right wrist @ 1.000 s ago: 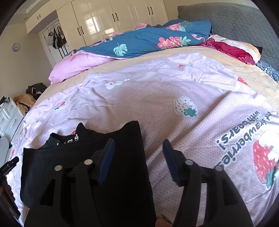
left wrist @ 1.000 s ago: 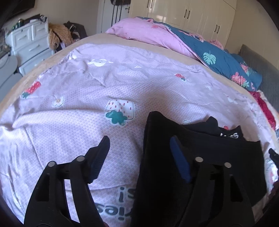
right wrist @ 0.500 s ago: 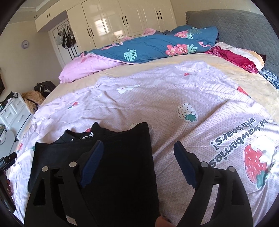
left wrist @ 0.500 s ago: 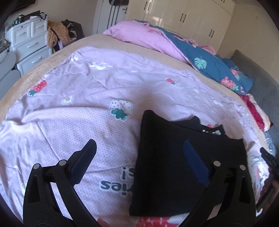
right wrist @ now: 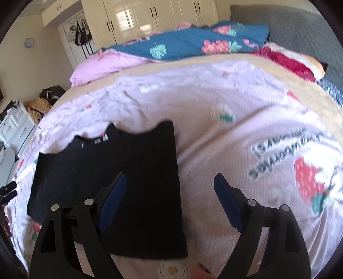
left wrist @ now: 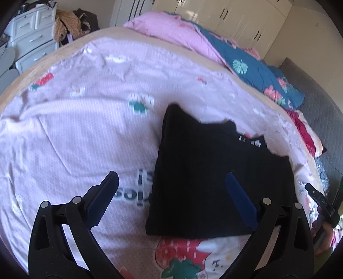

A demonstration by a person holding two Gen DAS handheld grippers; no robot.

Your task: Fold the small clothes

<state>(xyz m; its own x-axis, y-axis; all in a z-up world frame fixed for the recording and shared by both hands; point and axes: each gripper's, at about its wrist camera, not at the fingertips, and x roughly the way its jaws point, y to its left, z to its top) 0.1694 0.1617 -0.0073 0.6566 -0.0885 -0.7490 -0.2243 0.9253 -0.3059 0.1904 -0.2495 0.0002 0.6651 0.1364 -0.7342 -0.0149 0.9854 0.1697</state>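
Observation:
A black garment (left wrist: 210, 171) lies folded into a rectangle on the pink strawberry-print bedspread (left wrist: 85, 128); white lettering shows at its far neck edge. In the right wrist view the garment (right wrist: 128, 171) lies left of centre. My left gripper (left wrist: 171, 188) is open and empty, raised above the garment's left edge. My right gripper (right wrist: 169, 191) is open and empty, raised above the garment's right edge. The other gripper's tip shows at the right edge of the left wrist view (left wrist: 319, 199).
A pink and blue floral duvet (right wrist: 182, 47) is piled at the far side of the bed. A red blanket (right wrist: 289, 62) and a grey headboard (right wrist: 300, 28) are at the right. White drawers (left wrist: 32, 43) stand beyond the bed's left side. Wardrobes (right wrist: 150, 17) line the back wall.
Both grippers have opened wider and pulled back and up from the garment. The whole folded garment now shows, lying flat on the bedspread.

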